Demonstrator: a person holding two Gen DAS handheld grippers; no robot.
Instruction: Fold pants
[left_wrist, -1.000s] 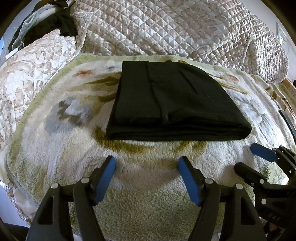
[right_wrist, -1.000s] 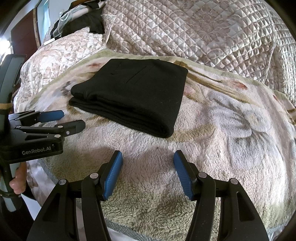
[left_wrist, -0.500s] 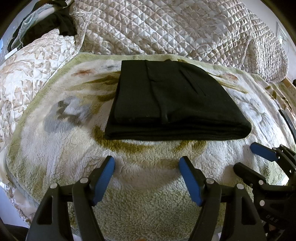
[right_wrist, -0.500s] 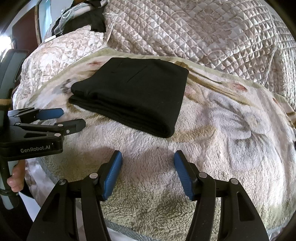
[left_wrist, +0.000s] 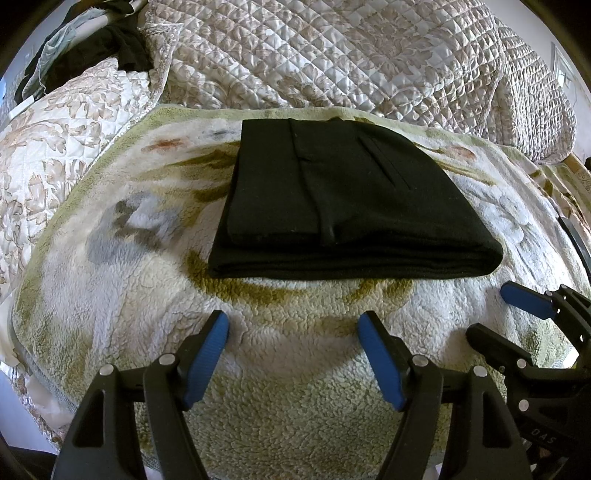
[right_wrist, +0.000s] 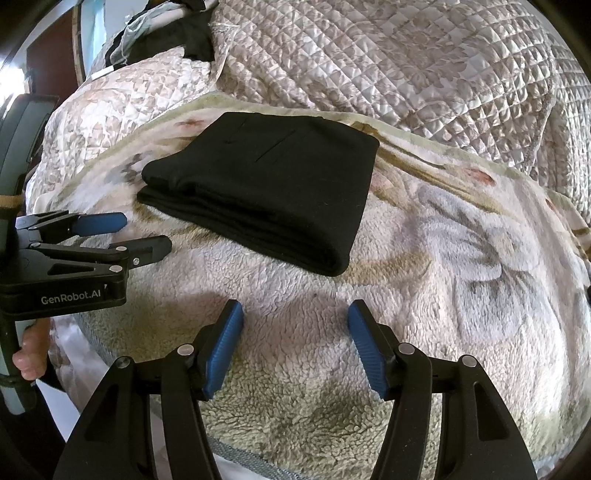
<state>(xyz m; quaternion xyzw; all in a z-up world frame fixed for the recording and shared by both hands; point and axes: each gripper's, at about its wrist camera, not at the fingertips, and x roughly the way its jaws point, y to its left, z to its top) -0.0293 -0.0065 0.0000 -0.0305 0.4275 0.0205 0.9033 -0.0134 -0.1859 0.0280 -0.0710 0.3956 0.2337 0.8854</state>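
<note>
Black pants (left_wrist: 347, 206) lie folded into a flat rectangle on a fleecy floral blanket (left_wrist: 122, 258); the right wrist view shows the same pants (right_wrist: 269, 195). My left gripper (left_wrist: 293, 328) hovers over bare blanket just in front of the stack's near edge, open, with nothing between its blue pads. It appears again as the left gripper (right_wrist: 144, 234) at the left edge of the right wrist view. My right gripper (right_wrist: 295, 317) is open too, over blanket in front of the stack's right corner, touching nothing. At the left wrist view's right edge the right gripper (left_wrist: 487, 314) shows from the side.
A quilted beige bedspread (left_wrist: 351, 55) bunches up behind the blanket. Dark clothing (left_wrist: 110, 48) lies heaped at the far left on a patterned pillow (left_wrist: 55, 129). A person's hand (right_wrist: 31, 350) holds the left gripper's handle. The blanket's near edge drops off just below the grippers.
</note>
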